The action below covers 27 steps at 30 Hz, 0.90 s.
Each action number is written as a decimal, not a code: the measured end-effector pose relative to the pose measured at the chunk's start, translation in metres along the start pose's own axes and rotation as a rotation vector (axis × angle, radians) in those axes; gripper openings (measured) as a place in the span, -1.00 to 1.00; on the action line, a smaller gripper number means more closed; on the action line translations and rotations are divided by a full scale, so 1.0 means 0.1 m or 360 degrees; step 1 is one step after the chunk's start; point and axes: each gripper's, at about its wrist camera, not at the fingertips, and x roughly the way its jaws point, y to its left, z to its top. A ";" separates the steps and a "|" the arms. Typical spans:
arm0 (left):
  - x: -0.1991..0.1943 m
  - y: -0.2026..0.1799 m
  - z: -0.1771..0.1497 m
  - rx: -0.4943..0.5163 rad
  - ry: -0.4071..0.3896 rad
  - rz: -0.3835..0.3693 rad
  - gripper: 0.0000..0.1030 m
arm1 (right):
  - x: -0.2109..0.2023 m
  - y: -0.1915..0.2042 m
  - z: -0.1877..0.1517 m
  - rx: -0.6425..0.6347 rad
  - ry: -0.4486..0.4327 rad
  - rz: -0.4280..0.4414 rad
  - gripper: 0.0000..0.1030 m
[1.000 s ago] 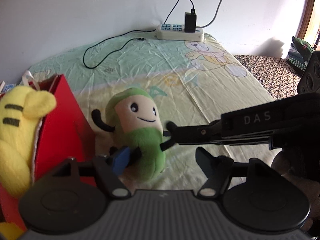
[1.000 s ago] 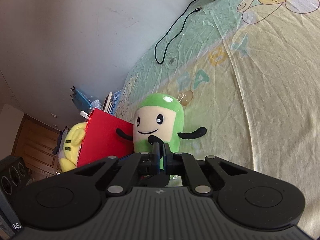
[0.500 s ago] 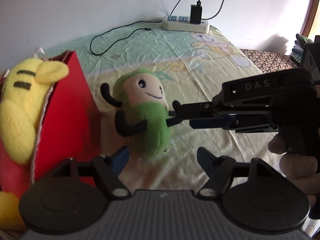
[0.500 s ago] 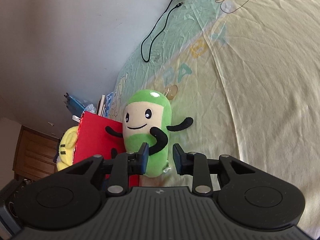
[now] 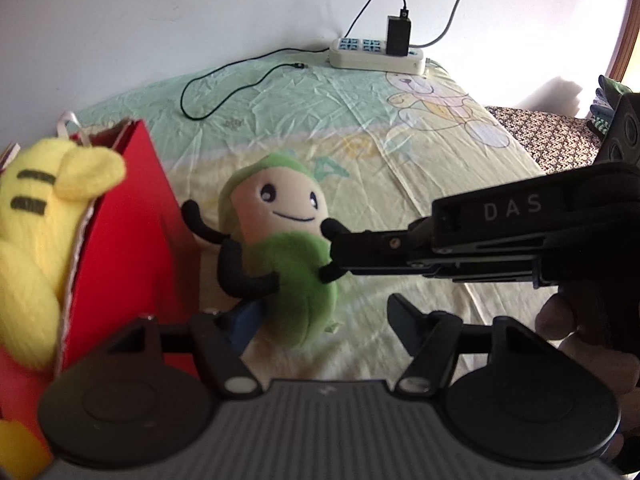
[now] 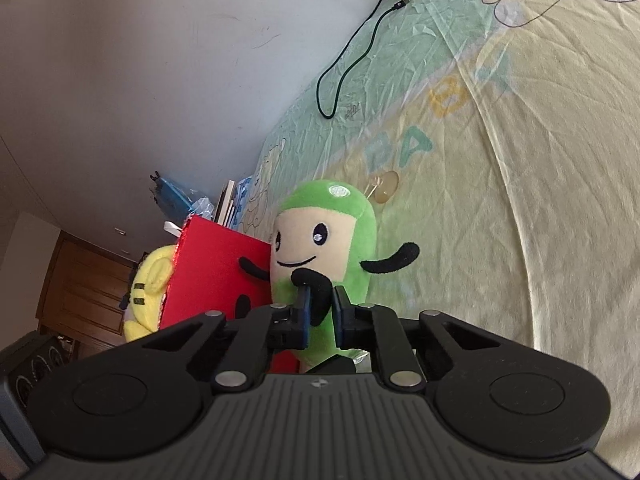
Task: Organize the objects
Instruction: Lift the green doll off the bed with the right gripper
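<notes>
A green plush doll with a cream face and black limbs is held upright above the bed sheet. My right gripper is closed on the doll's black arm; it also shows in the left wrist view, reaching in from the right. The doll hangs beside a red paper bag. A yellow plush toy sticks out of the bag's top. My left gripper is open and empty just below the doll.
A white power strip with a black charger and a black cable lie at the far edge of the bed by the wall. A dark patterned cloth lies at the right. Books and a wooden cabinet stand beyond the bag.
My right gripper opened, then closed again on the doll's black arm. The doll has been lifted off the sheet and turned upright, closer to the red bag.
</notes>
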 end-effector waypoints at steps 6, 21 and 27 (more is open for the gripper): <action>-0.18 -0.20 -0.05 0.0087 -0.0035 -0.0129 0.29 | -0.23 0.07 -0.13 0.0001 0.0055 0.0078 -0.99; 0.10 0.08 0.04 -0.0086 -0.0019 0.0026 0.60 | -0.06 -0.21 0.03 0.0140 -0.0014 -0.0085 0.03; 0.27 0.09 0.13 -0.0083 -0.0004 0.0070 0.50 | 0.25 -0.17 0.13 0.0108 0.0085 -0.0005 0.04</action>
